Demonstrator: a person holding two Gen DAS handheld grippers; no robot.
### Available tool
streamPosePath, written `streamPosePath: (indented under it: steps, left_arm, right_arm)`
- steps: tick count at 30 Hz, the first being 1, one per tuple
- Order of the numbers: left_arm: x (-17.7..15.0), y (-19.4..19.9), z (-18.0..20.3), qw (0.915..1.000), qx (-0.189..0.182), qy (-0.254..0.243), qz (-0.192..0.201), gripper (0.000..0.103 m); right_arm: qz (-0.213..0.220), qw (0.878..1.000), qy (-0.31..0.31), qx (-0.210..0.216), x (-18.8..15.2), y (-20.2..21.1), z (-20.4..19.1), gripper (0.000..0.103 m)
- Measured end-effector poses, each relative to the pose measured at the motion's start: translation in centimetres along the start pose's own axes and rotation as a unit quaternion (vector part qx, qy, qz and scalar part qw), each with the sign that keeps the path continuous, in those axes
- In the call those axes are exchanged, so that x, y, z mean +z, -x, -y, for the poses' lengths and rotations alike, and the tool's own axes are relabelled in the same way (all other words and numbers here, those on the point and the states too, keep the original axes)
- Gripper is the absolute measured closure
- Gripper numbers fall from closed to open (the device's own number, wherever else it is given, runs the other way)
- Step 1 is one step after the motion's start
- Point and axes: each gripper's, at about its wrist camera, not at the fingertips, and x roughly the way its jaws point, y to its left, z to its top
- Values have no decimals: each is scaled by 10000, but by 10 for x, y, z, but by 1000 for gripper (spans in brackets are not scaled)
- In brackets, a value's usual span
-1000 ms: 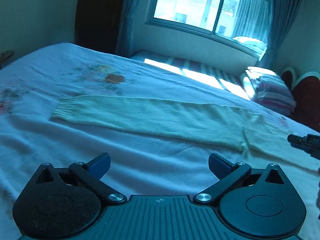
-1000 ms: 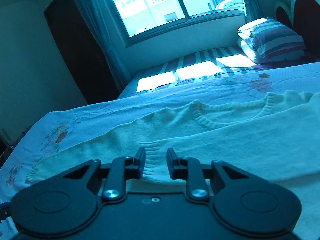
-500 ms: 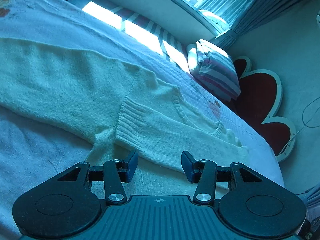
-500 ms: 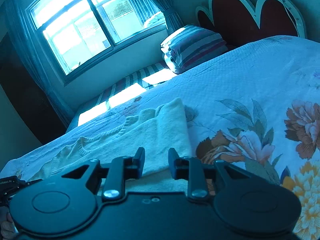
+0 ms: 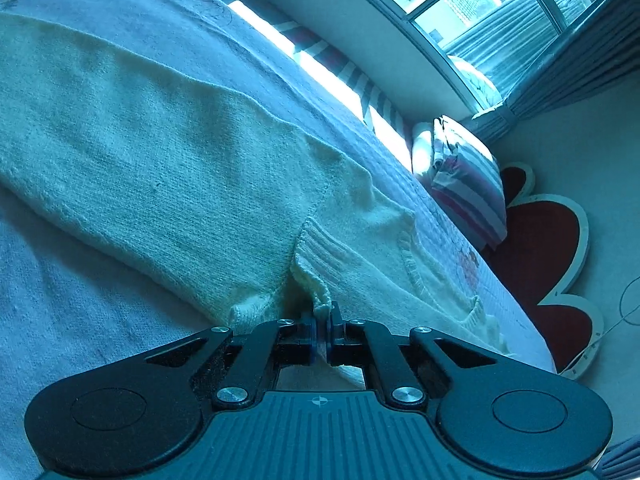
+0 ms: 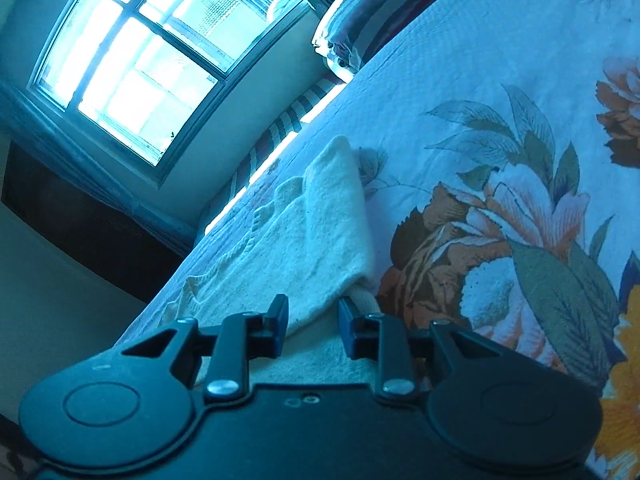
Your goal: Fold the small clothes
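Sunlit bed (image 5: 80,320) with a pale quilt carries a cream knit sweater (image 5: 160,152), spread flat. Left gripper (image 5: 322,322) has just been closing; its jaws now sit pressed together, pinching a bunched bit of knit by the ribbed cuff (image 5: 324,252). Right gripper (image 6: 313,322) has jaws slightly spread over a folded edge of the sweater (image 6: 304,248), without pinching it. Beside it lies the quilt's printed flower (image 6: 500,232). A striped pillow (image 5: 468,184) rests near the window (image 6: 132,64).
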Motion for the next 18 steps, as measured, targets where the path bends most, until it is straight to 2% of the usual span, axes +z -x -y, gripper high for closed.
streamPosePath:
  steps: [2,4,6,8,10,11,12,13,14,15,18]
  left_arm:
    - [3,5,7,9995,18,-287,138,99]
    - [8,18,10,9983,-33,-461,359,99]
    - [12,30,14,9960,5,-683,576,99]
    - [15,30,11,9954,134,-790,524,99]
    - [12,18,-1,9958,390,-804,190,99]
    - [9,17,-5,9954,321,-871,245,99]
    - [9,19,-4,9946,324,-958,248,99]
    - [10,20,-3,9937,351,-1034,248,99]
    - [10,22,-2,9928,372,-1115,237,99]
    - [10,22,-1,9920,380,-1182,231,99]
    - [8,24,-2,9915,342,-1232,251,99]
  right_arm:
    - [-14,9993,-374,55,5,-8,8,82]
    - [27,9986,-536,-13,8,-12,10,99]
    - [124,9994,-309,27,9,-8,2,98]
    - [167,9998,-14,124,6,-2,-10,98]
    - [67,9998,145,-130,1,-8,-11,98]
    - [-64,9993,122,-361,0,-15,-7,101]
    - [-129,9992,47,-380,-1,-20,-1,101]
    - [-117,9994,-28,-328,0,-18,1,100]
    - [-84,9994,26,-324,2,-13,-2,92]
    - [103,9993,186,-305,4,-2,-8,87]
    - [535,9952,743,-357,11,20,-26,87]
